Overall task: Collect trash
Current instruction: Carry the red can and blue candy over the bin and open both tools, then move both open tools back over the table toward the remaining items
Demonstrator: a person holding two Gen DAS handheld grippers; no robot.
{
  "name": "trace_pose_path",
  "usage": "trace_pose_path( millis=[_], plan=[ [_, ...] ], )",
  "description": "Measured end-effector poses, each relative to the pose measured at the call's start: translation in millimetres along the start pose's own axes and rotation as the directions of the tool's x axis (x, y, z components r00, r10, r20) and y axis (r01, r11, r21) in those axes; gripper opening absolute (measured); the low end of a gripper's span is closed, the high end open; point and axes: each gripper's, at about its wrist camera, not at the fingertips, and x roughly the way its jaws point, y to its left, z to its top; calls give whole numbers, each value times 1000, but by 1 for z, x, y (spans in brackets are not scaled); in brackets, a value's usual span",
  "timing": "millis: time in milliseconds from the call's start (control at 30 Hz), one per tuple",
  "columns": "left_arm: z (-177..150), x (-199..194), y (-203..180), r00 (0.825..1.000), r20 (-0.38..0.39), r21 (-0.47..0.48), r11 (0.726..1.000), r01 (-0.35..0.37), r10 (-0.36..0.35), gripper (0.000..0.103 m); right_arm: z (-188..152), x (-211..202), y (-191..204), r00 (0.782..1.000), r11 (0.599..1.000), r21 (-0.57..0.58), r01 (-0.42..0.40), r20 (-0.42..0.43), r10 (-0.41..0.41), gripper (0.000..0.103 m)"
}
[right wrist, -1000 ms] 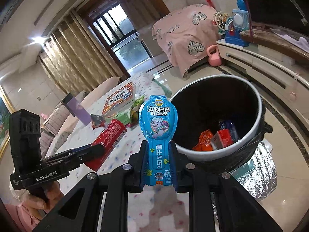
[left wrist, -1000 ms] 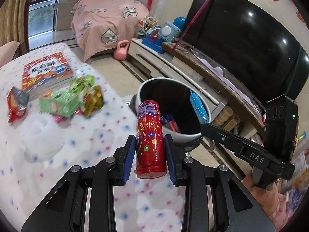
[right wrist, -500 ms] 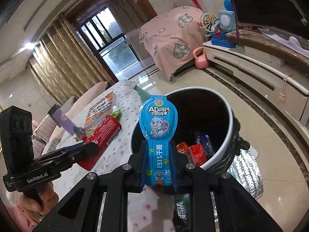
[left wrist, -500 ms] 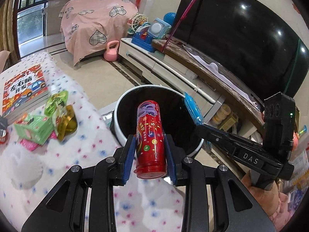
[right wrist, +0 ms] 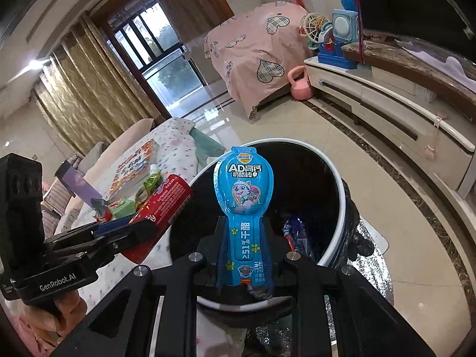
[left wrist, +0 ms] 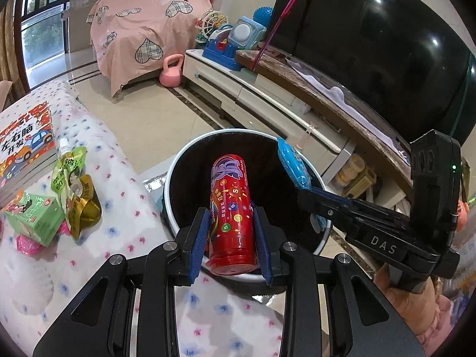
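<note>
Red glossy cylindrical tube [left wrist: 230,211] clenched in our left claw [left wrist: 229,232], over round black bin [left wrist: 181,160]. Our right claw [right wrist: 242,253] grasps flat blue crinkly pouch [right wrist: 242,184] above bin's white rim.

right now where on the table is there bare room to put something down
Bare tablecloth lies between the green snack packets and the trash bin, running toward the left gripper. The far left is crowded with packets and the picture book.

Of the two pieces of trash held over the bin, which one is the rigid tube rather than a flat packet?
The red candy tube, clamped by the left hand-held gripper. The right hand-held gripper holds a flat blue snack packet instead.
</note>
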Motion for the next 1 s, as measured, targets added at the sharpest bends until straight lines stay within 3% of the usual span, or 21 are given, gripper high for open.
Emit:
trace_pose_path(
  millis=[333, 433, 500, 567, 700, 833, 1000],
  plan=[
    [4, 10, 3, 1000, -21, -12, 1000, -23, 22, 30, 9, 14, -9, 1000, 999, -28, 18, -22, -18, 23],
    [4, 8, 6, 1000, -15, -27, 999, -24, 24, 45, 10, 17, -9, 999, 999, -26, 19, -26, -19, 26],
    [1, 1, 10, 1000, 0, -42, 999, -23, 23, 50, 11, 18, -11, 999, 1000, -15, 18, -28, -19, 34],
    [-2, -5, 16, 1000, 7, -56, 998, -21, 21, 53, 10, 16, -13, 1000, 1000, -3, 16, -21, -16, 48],
    [-15, -23, 28, 999, 24, -95, 995, -25, 28, 61, 6, 7, -11, 1000, 1000, 13, 6, 2, -6, 57],
    [-36, -40, 43, 998, 30, -130, 990, -46, 50, 66, -2, -6, 1, 999, 1000, 10, -8, 36, 8, 80],
    [-65, -64, 65, 995, 39, -184, 980, -81, 90, 69, -15, -20, 28, 997, 999, -3, -36, 70, 36, 90]
  ],
)
